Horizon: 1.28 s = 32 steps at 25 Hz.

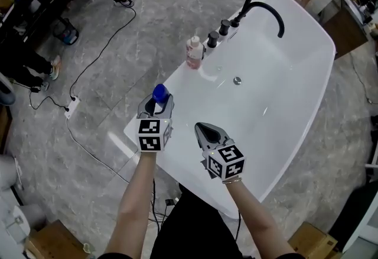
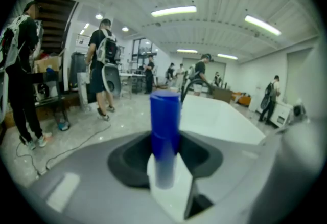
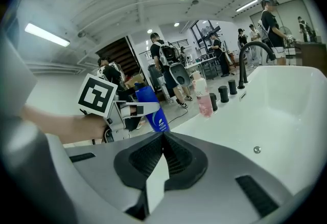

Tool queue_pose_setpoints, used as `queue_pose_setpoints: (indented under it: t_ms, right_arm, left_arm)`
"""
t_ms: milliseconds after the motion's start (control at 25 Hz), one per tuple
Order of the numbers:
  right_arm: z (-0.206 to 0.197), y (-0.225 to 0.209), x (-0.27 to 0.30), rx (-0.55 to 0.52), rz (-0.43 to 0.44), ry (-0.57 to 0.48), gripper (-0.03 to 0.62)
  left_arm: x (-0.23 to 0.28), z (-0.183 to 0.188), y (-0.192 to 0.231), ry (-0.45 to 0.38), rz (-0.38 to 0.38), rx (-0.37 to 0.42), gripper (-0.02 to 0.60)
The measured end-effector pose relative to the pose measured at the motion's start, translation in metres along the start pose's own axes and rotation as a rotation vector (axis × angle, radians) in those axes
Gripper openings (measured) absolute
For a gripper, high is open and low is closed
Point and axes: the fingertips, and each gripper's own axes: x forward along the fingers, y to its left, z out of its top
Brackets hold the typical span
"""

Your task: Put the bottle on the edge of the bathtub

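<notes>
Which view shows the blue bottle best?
The right gripper view: the blue bottle appears side-on, label visible, in the left gripper. Left gripper view shows it blurred, close; head view, just its cap.

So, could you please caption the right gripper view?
Left gripper holds a blue plastic bottle at the glossy white bathtub's rim.

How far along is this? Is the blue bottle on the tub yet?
Done: the blue bottle is picked up, clamped upright in the left gripper, right at the bathtub's rim.
In hand: the placing. Whether the bottle's base touches the rim is hidden.
Left: set it down and let go.
The right gripper is shut and empty. A pink bottle already stands on the rim.
</notes>
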Motion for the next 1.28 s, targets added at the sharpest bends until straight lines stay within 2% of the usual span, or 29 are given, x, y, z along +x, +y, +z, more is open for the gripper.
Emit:
queue_pose_setpoints:
  t_ms: [360,800,1280]
  right_arm:
    - [-0.006,-0.025,0.031,-0.017,-0.008,0.031,0.003]
    - [-0.013,-0.044,0.036,0.008,-0.032,0.049,0.003]
    - [-0.018,-0.052,0.033,0.024,-0.047,0.068,0.003]
  left_arm:
    - [0.061,-0.008,0.013,-0.002,0.010,0.010,0.158]
    - [0.124,0.017,0.016,-0.037,0.016,0.022,0.158]
    - [0.146,0.015,0.011,-0.044,0.005,0.060,0.160]
